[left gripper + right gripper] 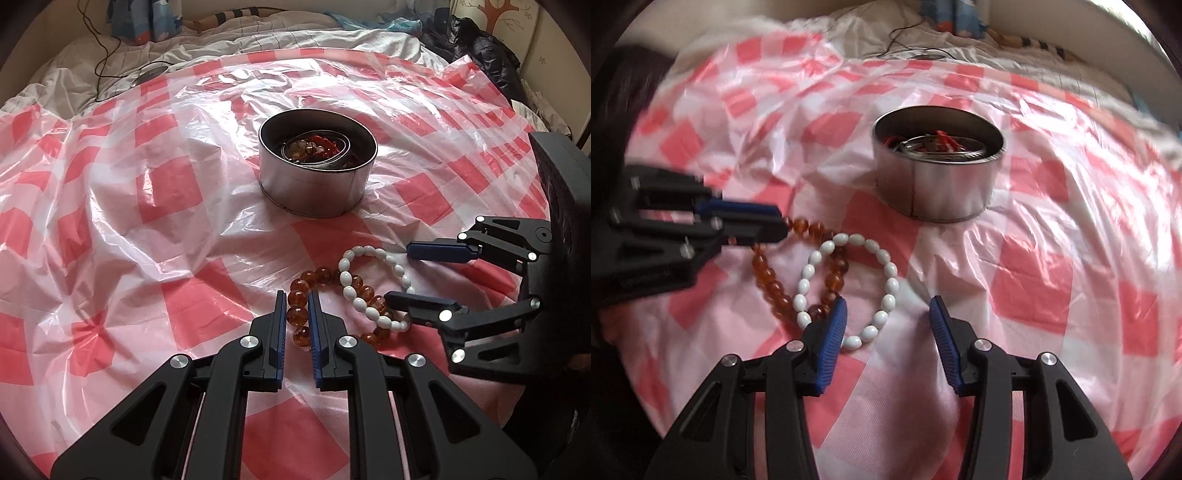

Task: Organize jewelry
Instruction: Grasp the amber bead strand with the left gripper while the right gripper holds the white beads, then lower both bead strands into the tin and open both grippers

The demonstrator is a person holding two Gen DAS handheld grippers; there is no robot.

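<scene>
Underneath everything, a bed (258,40) covered with a red-and-white checked plastic sheet (110,221), probably laid down so that small beads show up and do not get lost in the linen.

Well ahead of both claws, on the sheet, an open round tin (314,192), already holding bangles and red cord (325,146); most likely the collecting place, kept uncovered so that pieces can be dropped straight in.

Nearest in the left wrist view, the left claw (297,295), clenched narrow on the amber bracelet (325,275), with a bead caught between its pads; seemingly pinning that strand so it stays put while the other is pulled free.

Off to the right of it, the right claw (399,272), released, fingers spread to either side of the white bracelet (360,304), pads not pressing on it.

Just ahead of the right claw's fingertips, the white loop lying across the amber one, touching and overlapping; not yet in the tin. Judging by the overlap, a risk of dragging both strands together if lifted carelessly.
</scene>
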